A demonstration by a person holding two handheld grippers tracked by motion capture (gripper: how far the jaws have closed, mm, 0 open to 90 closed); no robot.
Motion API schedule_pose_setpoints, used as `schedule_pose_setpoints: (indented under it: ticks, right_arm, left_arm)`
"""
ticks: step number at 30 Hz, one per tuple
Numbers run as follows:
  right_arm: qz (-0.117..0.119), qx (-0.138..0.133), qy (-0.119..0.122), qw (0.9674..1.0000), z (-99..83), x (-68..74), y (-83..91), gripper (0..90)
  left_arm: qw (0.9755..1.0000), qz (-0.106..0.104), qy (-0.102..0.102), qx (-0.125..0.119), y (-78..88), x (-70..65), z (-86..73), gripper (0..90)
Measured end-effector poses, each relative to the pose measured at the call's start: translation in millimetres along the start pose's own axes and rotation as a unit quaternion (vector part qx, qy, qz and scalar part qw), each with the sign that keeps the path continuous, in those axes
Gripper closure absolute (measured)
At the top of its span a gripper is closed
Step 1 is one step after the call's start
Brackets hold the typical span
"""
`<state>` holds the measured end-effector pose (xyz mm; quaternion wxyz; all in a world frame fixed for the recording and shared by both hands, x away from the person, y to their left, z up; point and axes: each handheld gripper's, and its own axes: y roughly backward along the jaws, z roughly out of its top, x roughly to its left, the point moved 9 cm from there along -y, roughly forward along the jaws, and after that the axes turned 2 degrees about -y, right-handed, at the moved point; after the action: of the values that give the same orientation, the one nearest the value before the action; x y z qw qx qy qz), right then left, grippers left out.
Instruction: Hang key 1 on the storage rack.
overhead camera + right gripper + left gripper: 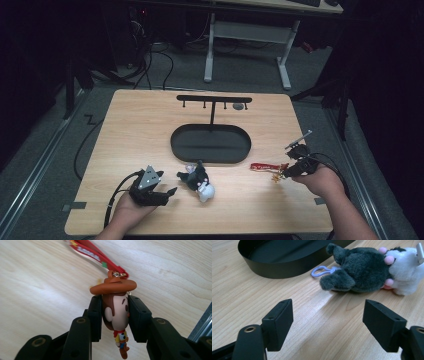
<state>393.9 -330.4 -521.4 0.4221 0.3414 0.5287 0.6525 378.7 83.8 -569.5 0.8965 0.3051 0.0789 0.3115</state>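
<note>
Progress looks early, judging by how the pieces lie. Nearest the person, the left gripper (170, 192) rests low on the wooden table (135, 130) with its jaws standing wide apart and nothing between them; in the left gripper view the bare wood shows between the two pads (279, 320), and the plush toy (367, 271) lies on its side just beyond them, untouched, its pale purple clip loop (320, 271) pointing toward the tray. At the same depth on the other side, the right gripper (286, 172) is clamped on the cowboy figure keychain (116, 312): the right gripper view shows both jaws pressed against the sides of the figure's head, under the brown hat, with the small body dangling below. Its red strap (262, 166) trails toward the middle of the table, so the charm seems only just picked up. Farther back sits the black oval tray (180, 150), with nothing in it, and from its far rim rises the black hanging rack (214, 99) with a row of small hooks under its bar; none of them appears to carry a charm, though a small grey thing near the bar's right end is too blurred to make out. So one keychain is gripped and not yet hung, the plush toy waits on the table, and the work of hanging both is probably still ahead.
</note>
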Motion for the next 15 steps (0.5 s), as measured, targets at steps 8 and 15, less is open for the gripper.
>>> schedule_pose_setpoints:
  ticks: [8, 15]
  right_arm:
    - [0.015, -0.012, -0.001, 0.9998, 3.6, 17.6, 26.0, 67.2]
    - [0.011, -0.026, 0.009, 0.9996, 14.7, 25.9, 48.4, 67.3]
  left_arm:
    - [1.0000, -0.002, 0.001, -0.002, -0.7, -0.7, 1.0, 25.5]
    - [1.0000, -0.002, 0.003, -0.002, 1.5, -0.3, 0.7, 26.3]
